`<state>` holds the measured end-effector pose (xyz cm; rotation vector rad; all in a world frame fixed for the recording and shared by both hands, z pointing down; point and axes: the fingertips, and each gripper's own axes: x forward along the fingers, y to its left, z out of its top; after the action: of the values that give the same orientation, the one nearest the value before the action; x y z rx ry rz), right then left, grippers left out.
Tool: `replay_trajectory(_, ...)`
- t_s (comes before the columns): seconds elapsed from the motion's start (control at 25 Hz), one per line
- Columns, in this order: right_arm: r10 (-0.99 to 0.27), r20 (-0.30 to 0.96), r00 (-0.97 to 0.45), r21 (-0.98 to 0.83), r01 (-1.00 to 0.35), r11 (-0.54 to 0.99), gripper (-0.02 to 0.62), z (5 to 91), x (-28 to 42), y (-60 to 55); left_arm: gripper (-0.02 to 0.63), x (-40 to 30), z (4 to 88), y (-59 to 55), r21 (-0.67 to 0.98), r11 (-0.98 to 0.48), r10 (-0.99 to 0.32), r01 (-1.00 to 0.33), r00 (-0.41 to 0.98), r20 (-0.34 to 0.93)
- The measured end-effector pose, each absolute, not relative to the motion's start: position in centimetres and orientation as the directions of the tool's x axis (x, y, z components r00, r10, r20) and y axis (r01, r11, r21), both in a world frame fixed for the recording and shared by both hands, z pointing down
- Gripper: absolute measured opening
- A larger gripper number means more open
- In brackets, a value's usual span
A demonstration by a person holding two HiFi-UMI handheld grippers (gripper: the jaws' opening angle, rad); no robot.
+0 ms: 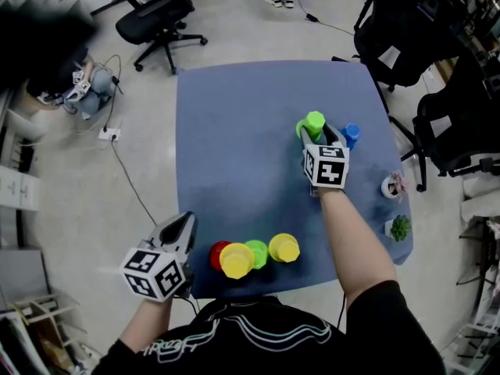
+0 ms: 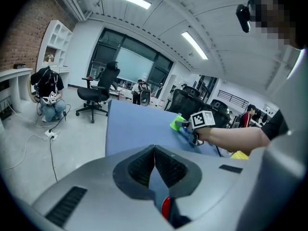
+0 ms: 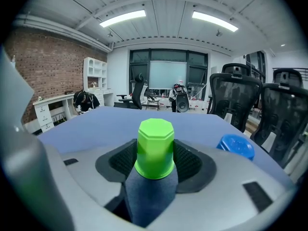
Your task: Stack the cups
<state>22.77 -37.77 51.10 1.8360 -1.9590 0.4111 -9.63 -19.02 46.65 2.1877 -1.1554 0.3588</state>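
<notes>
Your right tongs [image 3: 155,154] pinch the upturned green cup [image 3: 155,141], which stands on the desk [image 3: 96,122]. A blue cup [image 3: 236,146] sits just to their right. Your left tongs [image 2: 154,153] are pressed together by the near-left corner.

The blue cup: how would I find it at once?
Start at the blue-covered table and go to its far right part. There the right gripper has a green cup between its jaws; the blue cup stands just beside it, the only blue one.
</notes>
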Motion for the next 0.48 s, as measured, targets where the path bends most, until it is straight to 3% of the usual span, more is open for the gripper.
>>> replay_trajectory(0.48, -0.878, 0.474, -0.072, 0.064, -0.991, 0.116, 0.247, 49.1, 22.1, -36.5, 0.025, -9.8, 45.8, -17.8, 0.398, -0.415, -0.652, -0.818, 0.572, 0.498)
